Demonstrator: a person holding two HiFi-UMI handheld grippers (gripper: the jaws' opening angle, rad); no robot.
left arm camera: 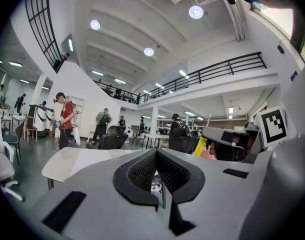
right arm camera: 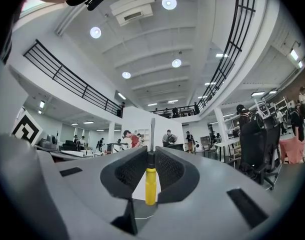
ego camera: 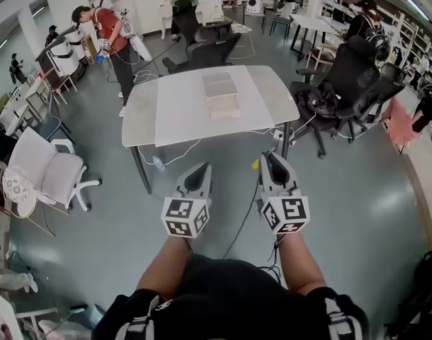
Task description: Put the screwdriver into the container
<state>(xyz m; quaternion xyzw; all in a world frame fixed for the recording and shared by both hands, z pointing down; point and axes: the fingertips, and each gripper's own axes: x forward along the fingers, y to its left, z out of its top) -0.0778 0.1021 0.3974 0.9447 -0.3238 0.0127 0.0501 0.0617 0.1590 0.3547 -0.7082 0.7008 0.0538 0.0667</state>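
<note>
We hold both forearms out, side by side, above the grey floor [ego camera: 343, 211] and short of the white bench [ego camera: 177, 115]. Our right claw [right arm camera: 151, 151] pinches a screwdriver [right arm camera: 150, 176] by its yellow handle, the shaft standing up past the tips. Our left claw [left arm camera: 156, 152] is pressed together, with nothing in it. The clear container [ego camera: 221, 94] sits mid-bench, well apart from the screwdriver. Office chairs [ego camera: 209, 48] and people [ego camera: 106, 30] fill the hall.
</note>
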